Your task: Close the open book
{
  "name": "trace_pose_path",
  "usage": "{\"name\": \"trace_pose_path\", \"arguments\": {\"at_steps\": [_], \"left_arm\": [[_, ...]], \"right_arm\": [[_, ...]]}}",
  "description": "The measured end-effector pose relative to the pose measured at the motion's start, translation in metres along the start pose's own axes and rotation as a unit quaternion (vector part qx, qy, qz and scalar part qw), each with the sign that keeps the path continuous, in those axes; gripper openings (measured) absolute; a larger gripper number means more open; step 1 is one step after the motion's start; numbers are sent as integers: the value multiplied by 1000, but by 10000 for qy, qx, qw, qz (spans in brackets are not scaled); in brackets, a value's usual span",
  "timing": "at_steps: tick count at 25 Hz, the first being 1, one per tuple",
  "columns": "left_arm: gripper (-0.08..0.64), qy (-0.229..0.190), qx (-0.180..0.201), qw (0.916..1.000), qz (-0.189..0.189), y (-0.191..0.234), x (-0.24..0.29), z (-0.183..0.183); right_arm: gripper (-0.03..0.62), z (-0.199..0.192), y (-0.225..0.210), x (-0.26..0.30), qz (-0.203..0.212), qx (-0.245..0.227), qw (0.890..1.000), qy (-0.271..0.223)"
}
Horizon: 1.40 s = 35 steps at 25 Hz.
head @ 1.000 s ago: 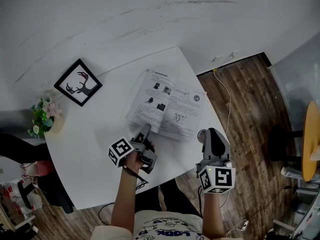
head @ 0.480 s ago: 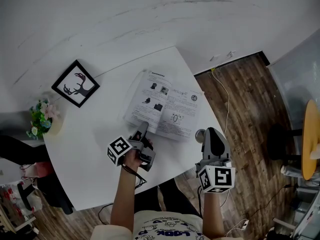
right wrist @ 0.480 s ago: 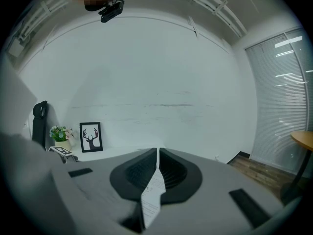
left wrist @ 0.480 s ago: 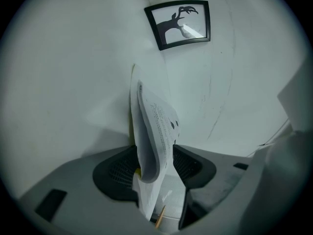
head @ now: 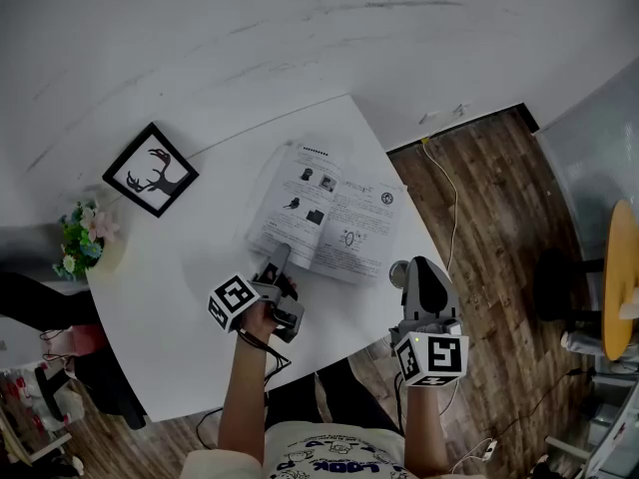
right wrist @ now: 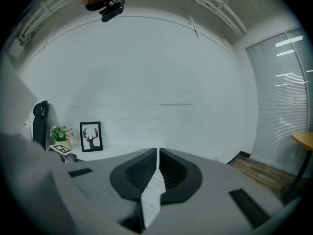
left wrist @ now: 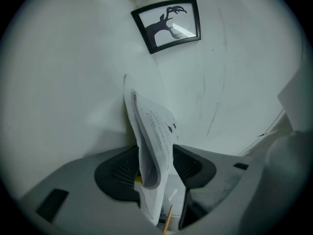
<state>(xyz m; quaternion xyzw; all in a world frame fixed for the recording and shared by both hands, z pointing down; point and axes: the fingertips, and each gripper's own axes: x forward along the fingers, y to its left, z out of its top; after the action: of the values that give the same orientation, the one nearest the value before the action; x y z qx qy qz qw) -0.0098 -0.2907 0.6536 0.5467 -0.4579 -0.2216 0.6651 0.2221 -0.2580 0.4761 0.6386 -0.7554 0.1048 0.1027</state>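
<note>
The open book (head: pixel 329 216) lies flat on the white table (head: pixel 180 267), printed pages up. My left gripper (head: pixel 277 259) is at the near edge of the left-hand page. In the left gripper view a curled bundle of pages (left wrist: pixel 154 131) stands between the jaws, and the left gripper (left wrist: pixel 155 163) is shut on them. My right gripper (head: pixel 401 270) sits at the book's near right corner, by the table edge. In the right gripper view a thin page edge (right wrist: pixel 152 192) runs up between the jaws, with the right gripper (right wrist: pixel 157 153) shut on it.
A framed deer picture (head: pixel 150 167) lies at the table's far left, with a small flower pot (head: pixel 82 236) at the left edge. The table's right edge drops to a wooden floor (head: pixel 479 198) with a cable. A round yellow table (head: pixel 621 277) stands far right.
My left gripper has shifted slightly left and nearer along the book's edge. The right gripper and the book have barely moved.
</note>
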Motion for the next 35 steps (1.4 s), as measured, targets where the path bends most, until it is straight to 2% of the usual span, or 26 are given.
{"name": "trace_pose_path", "arguments": {"at_steps": [3, 5, 7, 9, 21, 25, 30, 35], "left_arm": [[218, -87, -80, 9999, -36, 1, 0, 3], [179, -134, -2, 9999, 42, 4, -1, 5], [119, -151, 192, 9996, 166, 6, -2, 5], [97, -176, 383, 9989, 192, 3, -3, 5], [51, 5, 1590, 9873, 53, -26, -9, -5], [44, 143, 2077, 9781, 9, -37, -9, -13], [40, 415, 2771, 9599, -46, -48, -7, -28], [37, 673, 3213, 9445, -101, -59, -2, -45]], "right_arm": [[31, -1, 0, 1, 3, -4, 10000, 18], [31, -1, 0, 1, 2, 2, 10000, 22], [31, -1, -1, 1, -4, 0, 10000, 27], [31, -1, -2, 1, -9, 1, 10000, 29], [31, -1, -1, -4, -78, 48, 10000, 5], [31, -1, -2, -6, -111, 62, 9999, -8], [31, -1, -4, -11, -165, 81, 9998, -23], [31, -1, -9, -16, -267, 103, 9996, -40]]}}
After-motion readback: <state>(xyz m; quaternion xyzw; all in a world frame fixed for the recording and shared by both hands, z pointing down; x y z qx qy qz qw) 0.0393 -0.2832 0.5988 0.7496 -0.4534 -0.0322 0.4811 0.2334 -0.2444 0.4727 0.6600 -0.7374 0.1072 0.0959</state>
